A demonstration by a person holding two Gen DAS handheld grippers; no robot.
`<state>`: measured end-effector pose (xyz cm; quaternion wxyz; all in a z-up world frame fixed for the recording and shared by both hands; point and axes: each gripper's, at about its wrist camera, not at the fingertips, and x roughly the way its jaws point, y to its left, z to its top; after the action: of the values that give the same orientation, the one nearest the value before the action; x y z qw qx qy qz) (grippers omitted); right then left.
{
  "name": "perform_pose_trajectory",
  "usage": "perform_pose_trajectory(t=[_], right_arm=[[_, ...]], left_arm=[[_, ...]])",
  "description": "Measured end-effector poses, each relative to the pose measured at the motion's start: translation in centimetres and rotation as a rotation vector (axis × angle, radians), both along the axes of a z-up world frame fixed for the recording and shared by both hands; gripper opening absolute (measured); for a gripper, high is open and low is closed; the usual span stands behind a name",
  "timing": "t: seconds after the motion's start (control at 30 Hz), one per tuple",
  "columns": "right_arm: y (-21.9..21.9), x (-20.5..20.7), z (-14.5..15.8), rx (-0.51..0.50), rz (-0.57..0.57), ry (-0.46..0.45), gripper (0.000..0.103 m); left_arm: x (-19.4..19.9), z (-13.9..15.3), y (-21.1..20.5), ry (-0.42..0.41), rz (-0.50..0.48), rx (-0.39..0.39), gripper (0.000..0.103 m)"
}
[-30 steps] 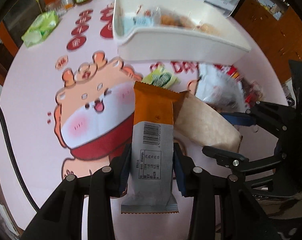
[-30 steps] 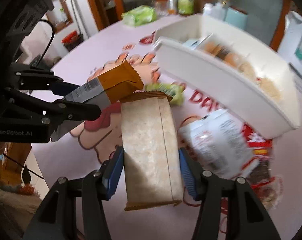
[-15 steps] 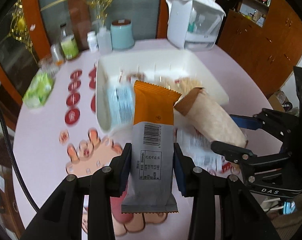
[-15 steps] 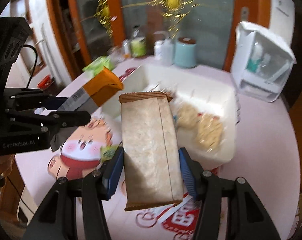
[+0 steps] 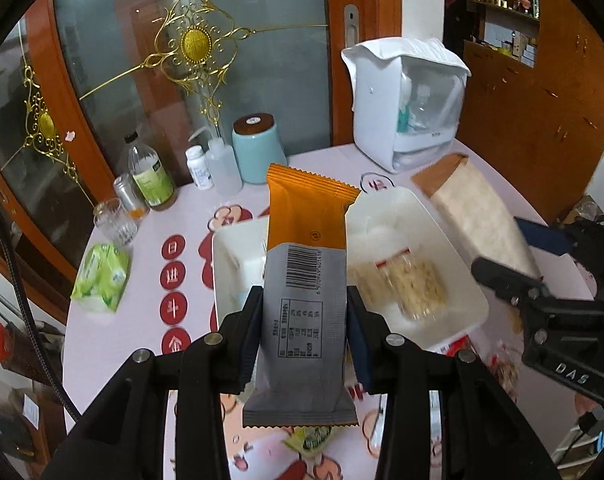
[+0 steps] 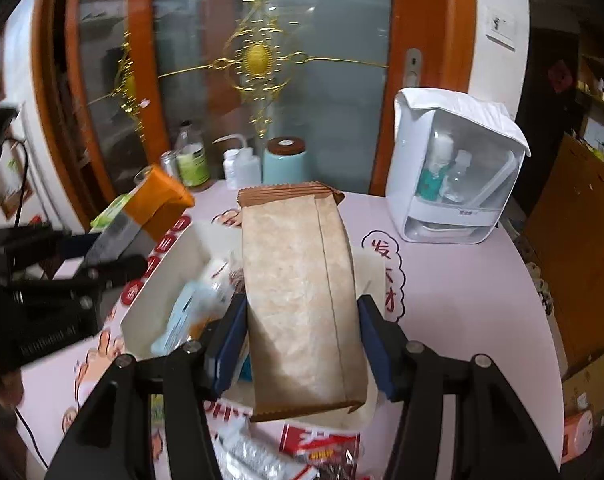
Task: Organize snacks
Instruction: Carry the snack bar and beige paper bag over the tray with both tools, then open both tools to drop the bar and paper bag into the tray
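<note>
My left gripper [image 5: 303, 330] is shut on an orange and grey snack packet [image 5: 305, 280] and holds it up above the white bin [image 5: 453, 248]. My right gripper [image 6: 302, 336] is shut on a tan paper snack packet [image 6: 298, 292], also held over the white bin [image 6: 158, 280]. The bin holds a blue-white packet [image 6: 190, 308] and clear packs of pale biscuits [image 5: 401, 284]. The right gripper with its tan packet [image 5: 477, 216] shows at the right of the left wrist view. The left gripper's orange packet [image 6: 158, 200] shows at the left of the right wrist view.
Loose snack packets [image 6: 321, 444] lie on the pink table in front of the bin. A green tissue pack [image 5: 102, 276], glass, bottles [image 5: 150, 172] and teal canister [image 5: 258, 148] stand at the back left. A white organizer box [image 5: 405, 100] stands back right.
Both grippers have lifted and tilted up with their packets, moving from the table's front to above the bin. The bin now lies lower in both views.
</note>
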<state>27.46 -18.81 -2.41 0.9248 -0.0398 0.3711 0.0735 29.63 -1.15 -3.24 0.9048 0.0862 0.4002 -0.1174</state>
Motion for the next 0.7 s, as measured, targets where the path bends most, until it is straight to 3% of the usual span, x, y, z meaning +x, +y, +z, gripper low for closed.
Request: perform_pose_trajectory(t=[0.13,0.27,0.47,0.53,0.57,0.6,0.7], right_arm=[[-0.7,2.7,-0.9,0.013,-0.055,0.013,0.055],[-1.3,4.6,-2.3,0.03,-0.09,0.048,0.056],[-1.4,8.4,-6.8,0.043,-0.092,0.16,0.057],[-1.7,9.2,-8.6,0.053,-0.116,0.221,0.059],[-1.8,9.1,-8.9,0.057,-0.12,0.227,0.06],[-1.9,9.0,-9.2,0.057,-0.128,0.227,0.065],[-2.3,8.5,-9.6,0.057,-0.138,0.218,0.076]], left_arm=[[2.4,-0.6,-0.7,-0.016,0.023,0.006,0.038],[4.9,-2.2,-1.3,0.022,0.042,-0.029,0.038],[8.4,-5.7,-2.2,0.083,0.068,-0.067,0.04],[9.7,-7.0,-2.3,0.101,0.087,-0.077,0.06],[10.6,-7.8,-2.2,0.127,0.106,-0.079,0.08],[11.1,-8.5,-2.0,0.144,0.126,-0.085,0.085],[12.3,-10.5,-1.4,0.237,0.141,-0.143,0.086]])
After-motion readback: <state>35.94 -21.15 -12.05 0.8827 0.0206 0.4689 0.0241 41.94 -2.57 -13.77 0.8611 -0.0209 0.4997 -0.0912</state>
